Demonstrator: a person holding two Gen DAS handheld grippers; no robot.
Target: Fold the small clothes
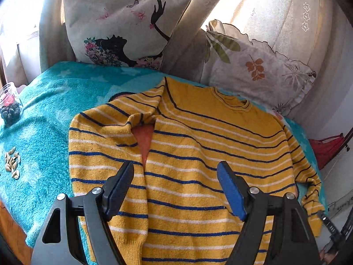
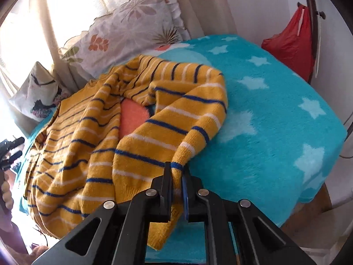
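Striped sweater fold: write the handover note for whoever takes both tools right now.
Left tool: open, hovering above the yellow striped sweater's body, holding nothing.
Right tool: shut on the sleeve cuff, lifted off the teal star blanket.
Sweater lies spread on the blanket near the leaf-print pillow.
Done: one sleeve appears folded across the body.
Left: lay the held sleeve inward, then fold the body.

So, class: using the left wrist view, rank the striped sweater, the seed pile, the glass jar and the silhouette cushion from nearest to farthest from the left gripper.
1. Striped sweater, directly beneath the open left gripper.
2. Seed pile, left on the blanket.
3. Glass jar, far left edge.
4. Silhouette cushion, propped at the back.
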